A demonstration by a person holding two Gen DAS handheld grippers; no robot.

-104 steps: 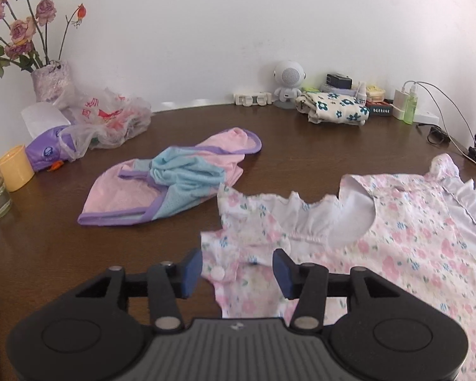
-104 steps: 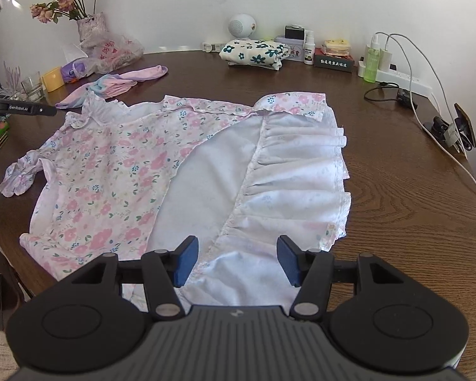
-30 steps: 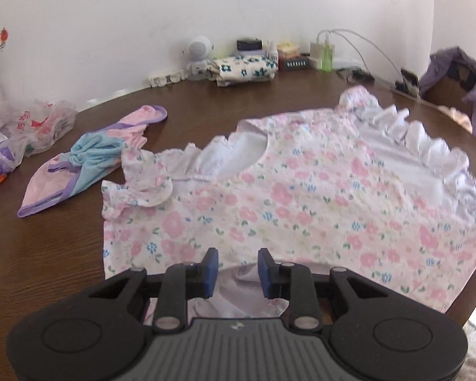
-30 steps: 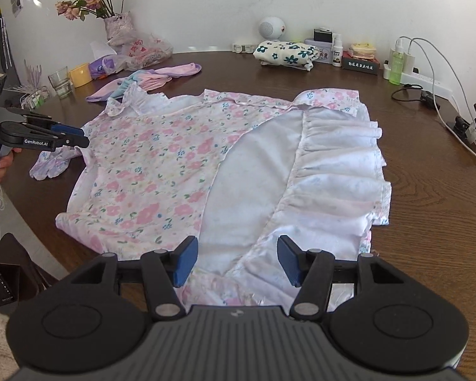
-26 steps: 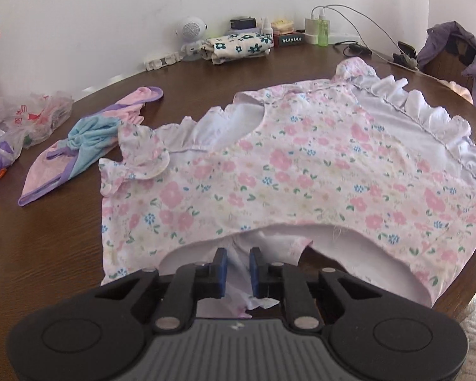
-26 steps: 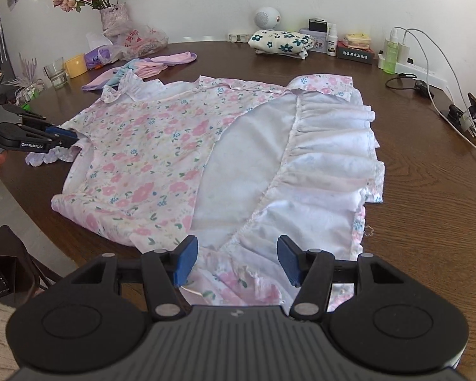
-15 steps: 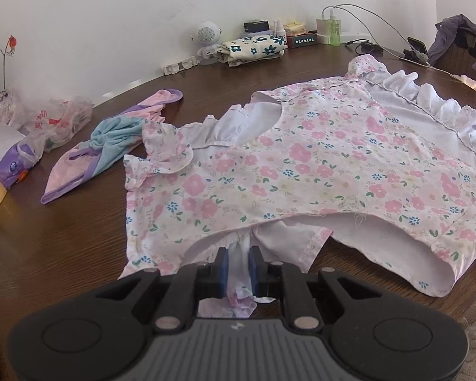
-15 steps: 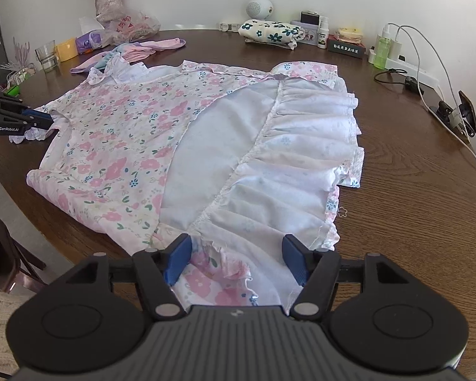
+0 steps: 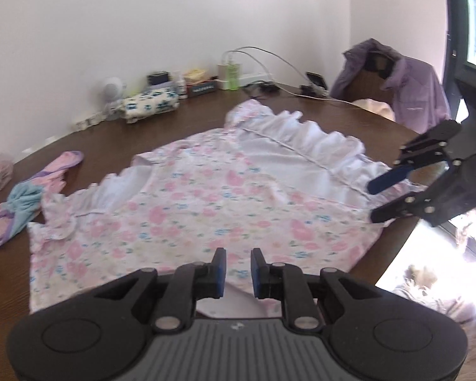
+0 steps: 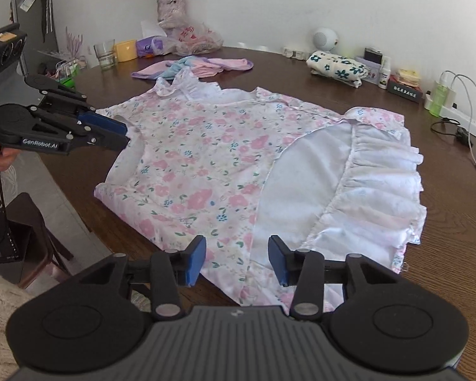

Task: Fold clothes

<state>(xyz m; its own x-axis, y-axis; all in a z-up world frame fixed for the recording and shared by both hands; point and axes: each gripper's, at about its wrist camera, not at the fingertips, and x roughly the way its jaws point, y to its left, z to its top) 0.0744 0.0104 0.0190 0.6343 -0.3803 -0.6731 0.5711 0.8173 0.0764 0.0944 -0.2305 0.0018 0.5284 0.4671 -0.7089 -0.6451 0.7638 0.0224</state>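
The right gripper (image 10: 237, 262), jaws half-wide and just closing, straddles the near hem of the pink floral cotton dress (image 10: 206, 165) without pressing it. The left gripper (image 10: 125, 135) narrowly pinches its sleeve edge. Spread across the brown wooden table (image 10: 444, 222), the dress looks light and limp (it will sag), so hem corners are the best grips.

Pink floral dress (image 10: 206, 158), white ruffled hem, spread flat on table
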